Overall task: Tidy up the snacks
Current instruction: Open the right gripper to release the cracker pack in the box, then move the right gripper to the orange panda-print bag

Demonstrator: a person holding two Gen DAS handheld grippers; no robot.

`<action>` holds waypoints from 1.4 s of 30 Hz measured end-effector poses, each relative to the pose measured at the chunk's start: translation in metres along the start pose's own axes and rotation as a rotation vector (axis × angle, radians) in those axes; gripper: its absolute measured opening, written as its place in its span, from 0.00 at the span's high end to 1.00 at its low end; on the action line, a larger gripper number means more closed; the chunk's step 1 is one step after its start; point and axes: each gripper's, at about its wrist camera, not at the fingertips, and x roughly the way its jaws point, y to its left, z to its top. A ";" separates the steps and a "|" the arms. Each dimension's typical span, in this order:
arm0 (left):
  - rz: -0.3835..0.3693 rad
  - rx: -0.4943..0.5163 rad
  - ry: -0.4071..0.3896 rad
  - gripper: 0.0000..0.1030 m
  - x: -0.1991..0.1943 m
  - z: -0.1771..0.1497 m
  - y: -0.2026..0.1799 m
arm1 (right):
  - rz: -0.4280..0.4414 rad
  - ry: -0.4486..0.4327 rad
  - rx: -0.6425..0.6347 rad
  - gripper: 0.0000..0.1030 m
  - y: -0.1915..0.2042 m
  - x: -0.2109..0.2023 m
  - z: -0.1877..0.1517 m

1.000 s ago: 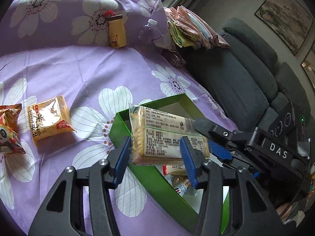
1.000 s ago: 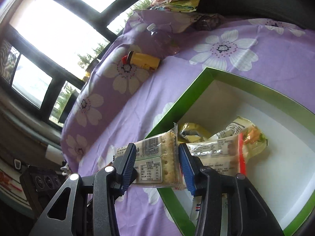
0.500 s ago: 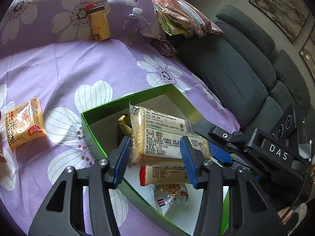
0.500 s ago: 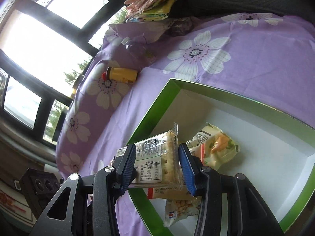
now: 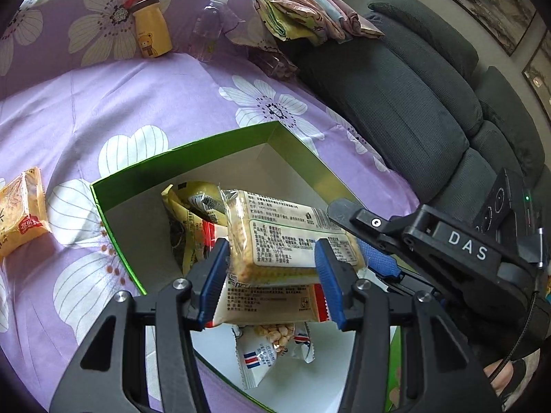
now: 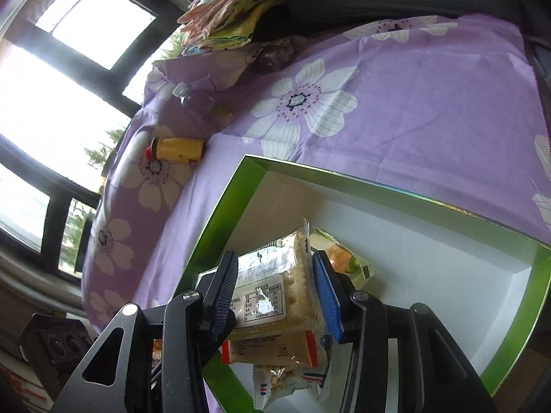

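Note:
A clear pack of crackers (image 5: 286, 237) is held by both grippers over the open green box (image 5: 213, 144). My left gripper (image 5: 270, 280) is shut on one end of it. My right gripper (image 6: 275, 292) is shut on the other end; the pack also shows in the right wrist view (image 6: 272, 296). Below it in the box lie a red-edged biscuit pack (image 5: 272, 304), a yellow snack bag (image 5: 196, 206) and a white bag of puffs (image 5: 272, 347). The right gripper's body (image 5: 447, 251) shows at the right of the left wrist view.
A yellow snack pack (image 5: 22, 210) lies on the purple flowered cloth left of the box. A yellow bear bottle (image 5: 151, 31) and a clear water bottle (image 5: 206, 31) stand at the back. Folded cloths (image 5: 303, 17) and a dark grey sofa (image 5: 430, 96) are to the right.
Both grippers have carried the cracker pack from the box's near edge to above the box's inside, and lower over the snacks lying there.

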 end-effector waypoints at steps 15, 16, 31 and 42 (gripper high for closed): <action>0.002 -0.020 0.008 0.50 0.007 -0.001 0.002 | -0.016 0.011 0.044 0.53 -0.011 0.003 0.004; -0.001 -0.029 0.008 0.50 0.005 -0.001 0.003 | -0.015 0.009 0.038 0.53 -0.010 0.001 0.004; 0.072 -0.133 -0.190 0.29 -0.123 -0.028 0.056 | 0.117 -0.071 -0.142 0.24 0.055 -0.029 -0.019; 0.326 -0.373 -0.331 0.22 -0.226 -0.091 0.175 | 0.111 0.022 -0.513 0.18 0.150 -0.004 -0.094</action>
